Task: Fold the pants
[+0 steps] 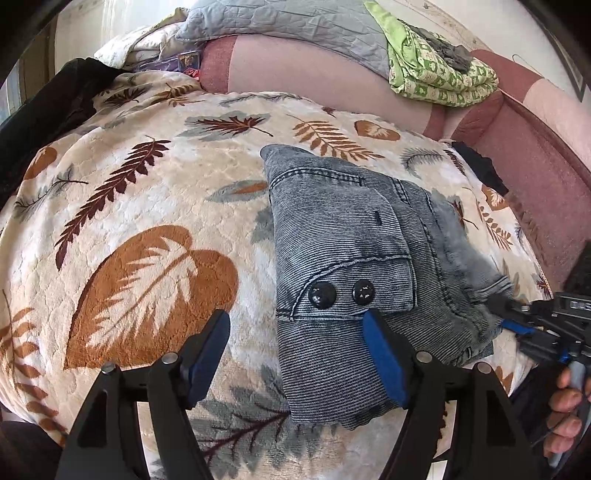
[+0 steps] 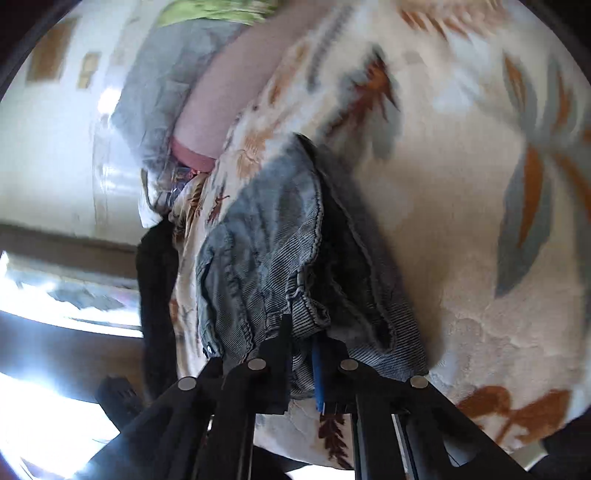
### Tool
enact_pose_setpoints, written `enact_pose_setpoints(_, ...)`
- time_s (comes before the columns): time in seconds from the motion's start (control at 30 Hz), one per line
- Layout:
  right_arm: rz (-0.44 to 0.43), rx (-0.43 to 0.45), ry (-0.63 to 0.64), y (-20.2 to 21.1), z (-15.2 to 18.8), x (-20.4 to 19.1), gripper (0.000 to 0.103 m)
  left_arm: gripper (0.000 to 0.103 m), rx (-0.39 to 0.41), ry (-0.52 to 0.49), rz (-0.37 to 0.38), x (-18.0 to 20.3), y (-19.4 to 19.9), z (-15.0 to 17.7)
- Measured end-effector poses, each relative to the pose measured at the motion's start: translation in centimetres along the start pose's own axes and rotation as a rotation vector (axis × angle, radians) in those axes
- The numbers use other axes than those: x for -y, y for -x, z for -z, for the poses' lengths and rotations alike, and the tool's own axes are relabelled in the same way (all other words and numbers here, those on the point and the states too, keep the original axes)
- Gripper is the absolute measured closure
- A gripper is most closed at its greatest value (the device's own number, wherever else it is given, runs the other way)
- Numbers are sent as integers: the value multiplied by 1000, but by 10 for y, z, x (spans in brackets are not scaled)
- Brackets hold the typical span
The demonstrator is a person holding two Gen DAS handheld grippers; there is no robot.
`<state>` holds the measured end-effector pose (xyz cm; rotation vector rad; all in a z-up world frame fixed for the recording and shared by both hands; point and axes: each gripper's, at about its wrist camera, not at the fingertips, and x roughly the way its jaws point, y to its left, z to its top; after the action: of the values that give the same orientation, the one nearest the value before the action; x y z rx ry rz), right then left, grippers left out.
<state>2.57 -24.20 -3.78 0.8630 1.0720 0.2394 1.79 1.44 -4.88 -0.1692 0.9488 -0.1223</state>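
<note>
The grey-blue denim pants (image 1: 343,258) lie folded into a compact block on the leaf-patterned blanket (image 1: 147,192), a flap with two black buttons (image 1: 341,293) on top. My left gripper (image 1: 295,328) is open just above the blanket; its right finger rests over the pants' near edge, its left finger over bare blanket. My right gripper (image 1: 517,317) comes in from the right and is shut on the pants' right edge. In the right wrist view, which is blurred and tilted, the right gripper (image 2: 304,332) pinches bunched denim (image 2: 266,240) between its jaws.
A pink sofa back (image 1: 314,74) rises behind the blanket, with a grey quilt (image 1: 280,22) and a green patterned folded cloth (image 1: 439,70) on it. Dark fabric (image 1: 48,103) lies at the far left. A small black item (image 1: 480,166) lies at the blanket's right edge.
</note>
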Motion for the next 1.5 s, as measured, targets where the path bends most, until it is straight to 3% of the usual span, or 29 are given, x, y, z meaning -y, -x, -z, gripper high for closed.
enact_pose_setpoints(0.1, 63, 45, 90, 16, 9, -16, 97, 26, -1, -5, 2, 1, 0, 0)
enact_pose_setpoints(0.23, 143, -24, 74, -11, 17, 11, 98, 23, -6, -16, -1, 1, -3, 1)
enact_pose_setpoints(0.43, 141, -23, 77, -11, 18, 13, 98, 23, -8, -15, -8, 2, 3, -1)
enact_pose_setpoints(0.57, 131, -42, 73, -9, 19, 16, 97, 23, 68, -18, -42, 5, 16, -5)
enact_pose_setpoints(0.67, 144, -68, 96, -4, 15, 8, 92, 23, -16, -78, -85, 12, -8, -2)
enact_pose_setpoints(0.8, 157, 0, 165, 32, 9, -16, 89, 21, -1, -81, -92, 12, -7, -2)
enact_pose_setpoints(0.93, 87, 33, 225, 37, -7, -45, 88, 21, 11, -97, -105, 14, -6, -1)
enact_pose_setpoints(1.0, 74, -9, 219, 19, -14, -44, 84, 21, 11, -98, -103, 14, -6, 0)
enact_pose_setpoints(1.07, 164, -64, 199, -8, -14, -24, 84, 21, 9, -90, -100, 14, -6, 0)
enact_pose_setpoints(1.1, 202, -142, 193, -27, -10, -8, 83, 21, 9, -89, -98, 14, -6, 0)
enact_pose_setpoints(1.13, 171, -149, 188, -32, -7, 2, 84, 21, 3, -90, -93, 16, -6, 0)
enact_pose_setpoints(1.17, 172, -130, 185, -27, -7, 4, 94, 21, 3, -88, -90, 15, -6, -1)
enact_pose_setpoints(1.23, 197, -155, 197, -21, -9, -4, 95, 22, 21, -64, -60, 12, 3, -4)
enact_pose_setpoints(1.33, 254, -160, 271, -15, -16, -30, 90, 22, 72, -2, -38, 4, 14, -12)
enact_pose_setpoints(1.43, 250, -110, 400, -13, -33, -80, 81, 22, -12, -54, -50, 9, -6, -8)
enact_pose_setpoints(1.5, 235, -78, 484, -20, -47, -119, 59, 22, 11, -53, -59, 9, -8, -3)
